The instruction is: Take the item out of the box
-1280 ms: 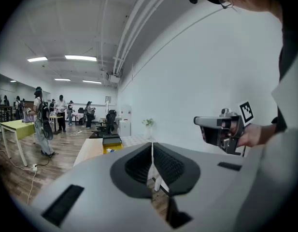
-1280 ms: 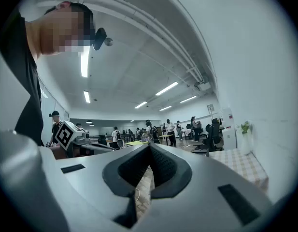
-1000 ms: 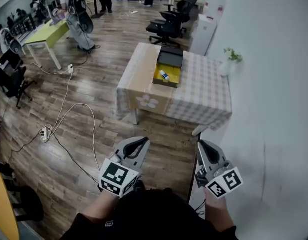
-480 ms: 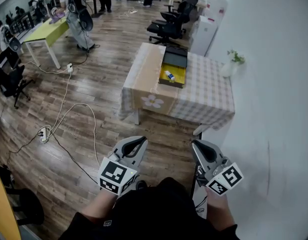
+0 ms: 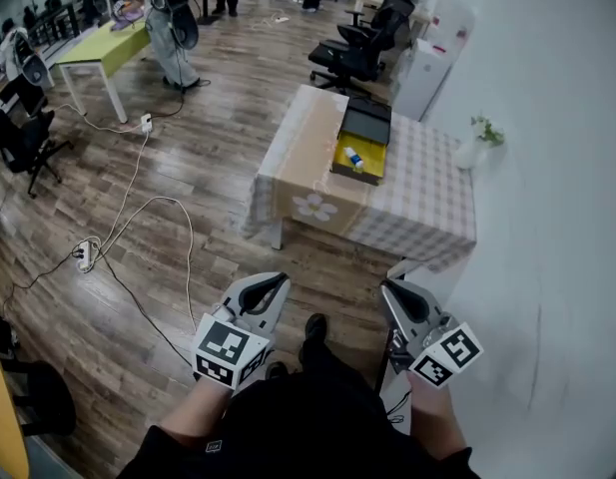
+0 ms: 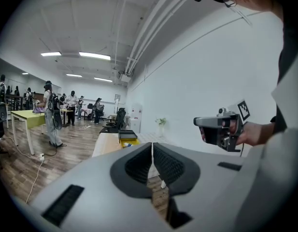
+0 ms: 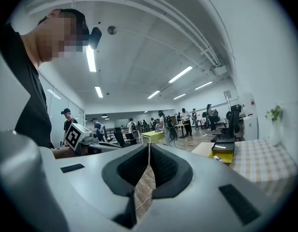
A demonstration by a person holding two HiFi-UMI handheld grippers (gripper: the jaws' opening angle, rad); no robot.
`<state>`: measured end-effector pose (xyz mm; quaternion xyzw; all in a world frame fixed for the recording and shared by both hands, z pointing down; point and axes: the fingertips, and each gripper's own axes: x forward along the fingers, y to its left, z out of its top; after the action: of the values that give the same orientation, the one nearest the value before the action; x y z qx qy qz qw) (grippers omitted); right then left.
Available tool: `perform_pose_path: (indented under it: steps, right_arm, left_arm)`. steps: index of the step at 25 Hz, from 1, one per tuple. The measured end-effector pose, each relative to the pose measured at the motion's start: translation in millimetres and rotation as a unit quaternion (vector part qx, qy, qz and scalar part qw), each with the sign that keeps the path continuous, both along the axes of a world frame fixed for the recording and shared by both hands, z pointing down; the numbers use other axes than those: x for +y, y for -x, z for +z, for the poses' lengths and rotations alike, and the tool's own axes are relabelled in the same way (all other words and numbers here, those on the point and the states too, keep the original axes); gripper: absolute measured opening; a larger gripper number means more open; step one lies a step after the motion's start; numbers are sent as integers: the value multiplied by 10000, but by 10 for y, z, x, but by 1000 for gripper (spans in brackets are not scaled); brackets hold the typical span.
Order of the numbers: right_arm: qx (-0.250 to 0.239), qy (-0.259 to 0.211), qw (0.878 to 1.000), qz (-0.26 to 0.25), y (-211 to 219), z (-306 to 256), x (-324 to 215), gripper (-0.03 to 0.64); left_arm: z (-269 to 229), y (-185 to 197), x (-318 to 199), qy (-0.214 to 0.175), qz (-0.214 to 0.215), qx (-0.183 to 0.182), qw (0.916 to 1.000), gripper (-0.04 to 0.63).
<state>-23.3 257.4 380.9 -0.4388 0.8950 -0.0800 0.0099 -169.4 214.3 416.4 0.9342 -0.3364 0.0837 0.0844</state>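
Note:
Far ahead, a yellow open box (image 5: 359,158) with a black lid (image 5: 368,123) behind it sits on a table (image 5: 417,208) covered in checked cloth. A small white and blue item (image 5: 353,156) lies inside the box. Both grippers are held near my body, well short of the table. My left gripper (image 5: 274,287) is shut with nothing between its pads. My right gripper (image 5: 395,295) is likewise shut and empty. The box (image 6: 128,138) shows small in the left gripper view, and the box (image 7: 222,157) is also in the right gripper view.
A white vase with a plant (image 5: 475,148) stands at the table's far right corner. Black office chairs (image 5: 362,53) are behind the table. Cables (image 5: 138,228) trail over the wooden floor on the left. A white wall (image 5: 557,218) runs along the right. People stand by a green table (image 5: 103,53).
The table and box have shifted down and right in the head view as I walk toward them. A shoe now shows between the grippers. Both grippers stay shut.

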Motion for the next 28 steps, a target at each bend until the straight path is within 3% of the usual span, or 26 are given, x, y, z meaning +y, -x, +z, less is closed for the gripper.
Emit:
perform_pose_path:
  steps: [10, 20, 28]
  right_arm:
    - [-252, 308, 9989, -230, -403, 298, -753, 38]
    - [-578, 369, 9975, -195, -1180, 306, -1686, 38]
    - [-728, 478, 9957, -328, -1656, 321, -2138, 38]
  left_arm:
    - [205, -438, -708, 274, -49, -274, 9992, 20]
    - [10, -1194, -1644, 92, -28, -434, 9990, 20]
    - [-43, -1595, -2044, 166, -223, -481, 9985, 21]
